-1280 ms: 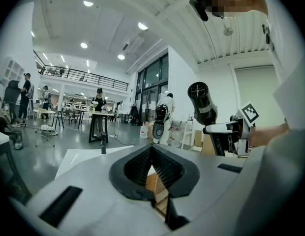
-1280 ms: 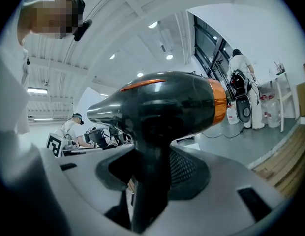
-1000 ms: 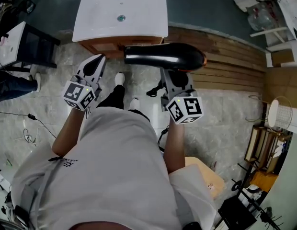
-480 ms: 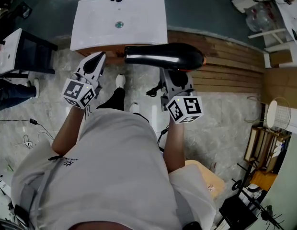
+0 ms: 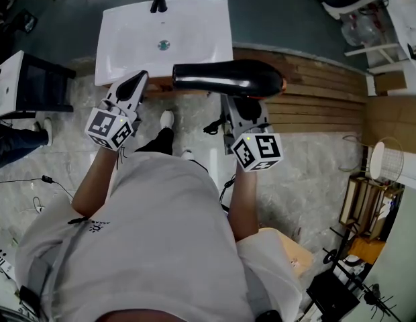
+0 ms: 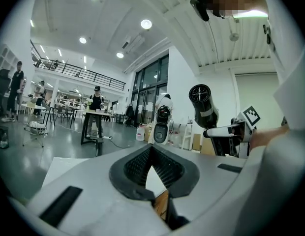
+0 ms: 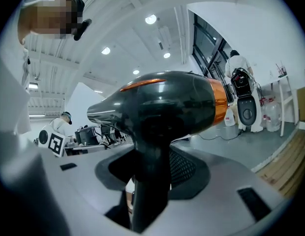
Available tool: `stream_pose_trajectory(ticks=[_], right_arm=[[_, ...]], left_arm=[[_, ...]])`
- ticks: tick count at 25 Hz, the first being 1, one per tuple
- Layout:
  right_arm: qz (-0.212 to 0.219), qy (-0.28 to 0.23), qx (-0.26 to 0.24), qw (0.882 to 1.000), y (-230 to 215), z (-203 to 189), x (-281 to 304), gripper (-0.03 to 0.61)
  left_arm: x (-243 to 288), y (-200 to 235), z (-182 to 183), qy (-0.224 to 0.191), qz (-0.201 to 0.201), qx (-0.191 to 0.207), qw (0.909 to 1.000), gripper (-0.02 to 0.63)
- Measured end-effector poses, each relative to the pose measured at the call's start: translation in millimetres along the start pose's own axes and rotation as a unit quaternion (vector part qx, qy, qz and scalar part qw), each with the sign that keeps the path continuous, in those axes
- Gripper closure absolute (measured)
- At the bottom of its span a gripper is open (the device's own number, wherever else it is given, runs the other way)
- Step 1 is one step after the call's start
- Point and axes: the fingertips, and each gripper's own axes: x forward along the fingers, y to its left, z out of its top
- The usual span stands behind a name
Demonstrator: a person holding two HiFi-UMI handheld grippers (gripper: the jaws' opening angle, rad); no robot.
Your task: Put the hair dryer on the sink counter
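**Hair dryer [image 5: 228, 79] up in the air, not on the sink yet**

We've got it in our right tool [image 5: 240, 109], which is pinching the handle. The body lies level, nozzle pointing left, orange ring at the right end. It hangs just over the front edge of the white sink worktop [image 5: 194, 32], not touching it. Our left tool [image 5: 133, 86] sits just beside the nozzle, tips pressed together on nothing.
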Motion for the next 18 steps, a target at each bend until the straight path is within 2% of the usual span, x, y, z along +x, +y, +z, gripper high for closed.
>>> stream_pose_trajectory(ticks=[10, 18], right_arm=[[-0.033, 0.011, 0.003, 0.999, -17.4, 0.8, 58.8, 0.4], [-0.076, 0.022, -0.019, 0.997, -29.9, -0.9, 102.5, 0.4]], left_arm=[[37.8, 57.3, 13.0, 0.003, -0.02, -0.003, 0.9998, 0.611], [63.1, 107.6, 14.7, 0.004, -0.042, -0.006, 0.9991, 0.611]])
